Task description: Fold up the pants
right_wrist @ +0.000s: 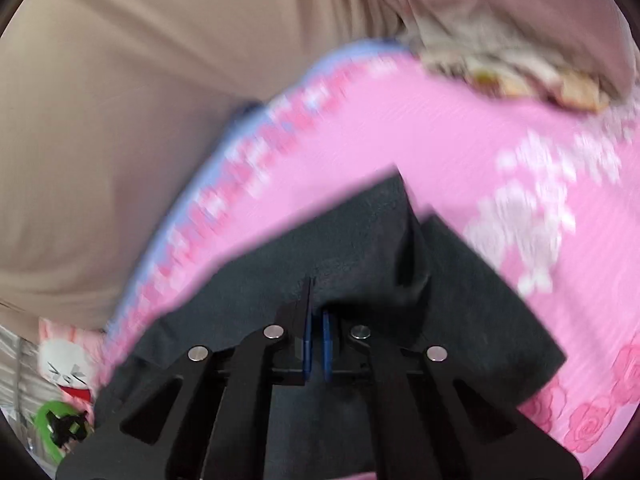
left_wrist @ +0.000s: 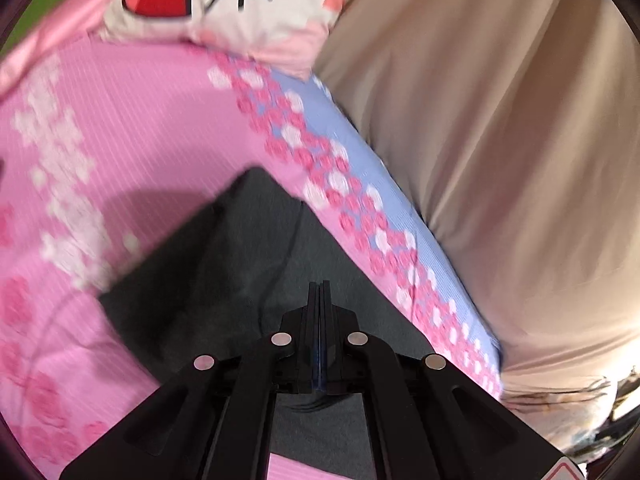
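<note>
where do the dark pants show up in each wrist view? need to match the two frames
Left wrist: the dark pants fill the lower centre, a folded corner pointing up, running under the left claw.
Right wrist: the pants span the lower centre and right, corner pointing up, under the right claw.
Shared landmark: the pink flowered sheet with its blue border strip, beside beige fabric.

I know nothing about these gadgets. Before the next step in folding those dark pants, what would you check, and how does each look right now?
1. Left gripper closed: ok, jaws together.
2. Left gripper pinching the pants: cannot tell, cloth lies under the tips.
3. Right gripper closed on the pants: ok, cloth bunches at its tips.
4. Pink sheet around the pants bare: ok.
5. Pants lying flat: not ok, a raised crease shows.
</note>
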Demonstrator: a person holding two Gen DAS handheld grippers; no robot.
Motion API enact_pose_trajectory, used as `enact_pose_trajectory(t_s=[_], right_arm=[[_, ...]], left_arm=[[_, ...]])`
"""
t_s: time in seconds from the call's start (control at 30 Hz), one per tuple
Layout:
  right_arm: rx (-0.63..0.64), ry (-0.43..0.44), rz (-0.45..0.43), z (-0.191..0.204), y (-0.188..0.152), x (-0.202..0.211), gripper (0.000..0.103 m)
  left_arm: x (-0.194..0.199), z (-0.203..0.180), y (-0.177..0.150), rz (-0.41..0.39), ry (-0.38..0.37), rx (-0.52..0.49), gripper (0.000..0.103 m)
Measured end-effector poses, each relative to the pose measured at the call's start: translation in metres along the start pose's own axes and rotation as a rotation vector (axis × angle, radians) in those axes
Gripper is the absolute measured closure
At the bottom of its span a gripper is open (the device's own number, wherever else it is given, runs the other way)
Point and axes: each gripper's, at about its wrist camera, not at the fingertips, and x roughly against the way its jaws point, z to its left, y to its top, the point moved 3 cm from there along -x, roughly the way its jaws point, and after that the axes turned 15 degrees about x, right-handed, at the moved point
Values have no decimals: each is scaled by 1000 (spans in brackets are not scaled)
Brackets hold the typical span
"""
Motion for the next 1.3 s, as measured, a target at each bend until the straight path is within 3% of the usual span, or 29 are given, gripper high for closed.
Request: enact_pose_trajectory(t_s=[0.1,0.13,0.2,0.23,0.33,0.43,0.63,0.73,0.8,0.9,0.97,1.03,1.1,1.17,1.2,1.23,1.3], right_arm=[[97,-37,-63,15,13,32,101],[100,-45,-58,13,12,36,101],[90,-63,-46,4,9,39,101],[83,-69,-44,-2,5,42,101],[82,-80,-45,-13,-10,54,101],[74,-96,-3,-23,-26,48,101],[62,-112,29,-26,-42,36,101],[60,-113,33,-26,-43,35,101],[66,-118,35,-25,-43,35,101],[76,-122,34,-22,-40,36,100],[92,-119,11,-17,-33,41,100],[118,-79,-66,-4,-22,59,100],[152,-58,-111,7,-17,75,101],[199,-91,-50,8,-22,71,100],[210,-113,25,2,-30,58,100],[196,-131,87,-10,-40,47,100],[140,-122,154,-27,-55,33,100]], left_arm=[[15,-4,-8,23,-6,-24,103],[18,-4,-16,29,-4,-39,97],[14,3,-31,59,-3,-23,42],[10,14,-40,75,-23,18,36],[-1,36,-54,124,-33,77,36],[-10,48,-49,116,-6,117,36],[-42,36,-34,193,-26,182,36],[-67,43,-30,283,-13,266,39],[-73,44,-29,302,9,270,102],[-70,35,-24,308,-3,267,103],[-46,6,-17,264,-63,174,103],[-3,-28,-14,201,-161,55,103],[33,-41,-19,150,-184,-39,103],[51,-29,-26,134,-115,-89,103],[49,-17,-28,140,-70,-95,103],[41,3,-30,157,2,-94,103],[21,35,-32,201,66,-61,103]])
